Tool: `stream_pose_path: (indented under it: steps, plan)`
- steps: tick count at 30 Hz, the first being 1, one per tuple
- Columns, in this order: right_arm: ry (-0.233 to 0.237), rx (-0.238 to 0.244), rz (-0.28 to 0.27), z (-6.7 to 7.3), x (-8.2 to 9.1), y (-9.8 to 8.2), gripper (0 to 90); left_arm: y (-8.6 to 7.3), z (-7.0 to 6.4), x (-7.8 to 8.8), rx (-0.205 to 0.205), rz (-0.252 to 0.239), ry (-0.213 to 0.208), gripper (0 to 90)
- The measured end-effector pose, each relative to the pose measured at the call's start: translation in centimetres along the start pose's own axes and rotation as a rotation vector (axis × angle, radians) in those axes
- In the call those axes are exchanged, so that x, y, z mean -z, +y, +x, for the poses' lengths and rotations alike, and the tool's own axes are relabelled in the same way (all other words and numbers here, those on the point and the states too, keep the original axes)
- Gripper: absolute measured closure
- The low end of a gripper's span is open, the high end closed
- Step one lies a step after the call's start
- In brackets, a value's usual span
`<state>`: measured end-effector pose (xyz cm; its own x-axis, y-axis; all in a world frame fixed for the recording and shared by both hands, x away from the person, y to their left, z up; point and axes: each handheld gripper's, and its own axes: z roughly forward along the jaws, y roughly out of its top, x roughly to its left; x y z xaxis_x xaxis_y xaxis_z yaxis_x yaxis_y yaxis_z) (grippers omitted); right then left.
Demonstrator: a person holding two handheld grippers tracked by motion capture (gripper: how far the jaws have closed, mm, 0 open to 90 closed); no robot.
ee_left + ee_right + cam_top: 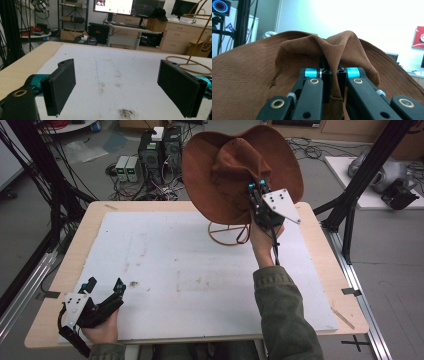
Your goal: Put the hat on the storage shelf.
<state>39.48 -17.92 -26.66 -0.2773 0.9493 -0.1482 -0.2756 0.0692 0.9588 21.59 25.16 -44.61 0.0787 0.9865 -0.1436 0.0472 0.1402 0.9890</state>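
My right gripper [256, 186] pinches a fold of the brown suede wide-brimmed hat [225, 170], lifted above the thin wire hat stand [227, 234] at the far right. My left gripper [105, 287] rests near left, jaws spread, nothing between them

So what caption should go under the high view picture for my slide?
Right gripper lifts a brown hat by its crown above a wire stand.

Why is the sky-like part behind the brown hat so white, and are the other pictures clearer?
In the right gripper view the background above the brown hat is washed out by glare, while the right gripper pinching its crown is sharp. The left gripper view is evenly lit, its black pads slightly soft. The high view is dimmer and a little grainy over the white board.
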Motion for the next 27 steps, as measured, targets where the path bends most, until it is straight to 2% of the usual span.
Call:
stream_pose_path:
  steps: [3,4,8,12,18,23,27]
  plan:
    - [-0.009,0.003,0.017,-0.3,-1.9,-0.1,88.6,0.0,0.0,0.0,-0.003,0.001,0.001,15.2]
    - [-0.014,-0.019,0.026,-0.3,-2.7,-0.1,88.6,0.0,0.0,0.1,-0.005,0.000,0.002,15.3]
    - [-0.002,-0.047,0.038,-0.4,-3.2,-0.3,88.6,-0.1,0.2,0.0,-0.006,0.006,0.004,15.3]
    - [0.015,-0.041,0.076,-0.1,-3.2,-0.9,88.5,-0.1,0.3,0.1,-0.003,0.002,0.008,15.3]
    - [0.007,-0.060,0.082,0.1,-3.0,-1.4,88.3,0.0,0.1,0.1,-0.002,0.000,0.002,15.3]
    - [0.003,-0.054,0.091,0.2,-2.8,-1.9,88.3,0.1,0.0,0.3,0.002,-0.010,0.000,15.2]
    - [0.003,-0.072,0.096,0.1,-2.7,-2.3,88.2,0.1,0.1,0.3,0.006,-0.005,0.003,15.2]
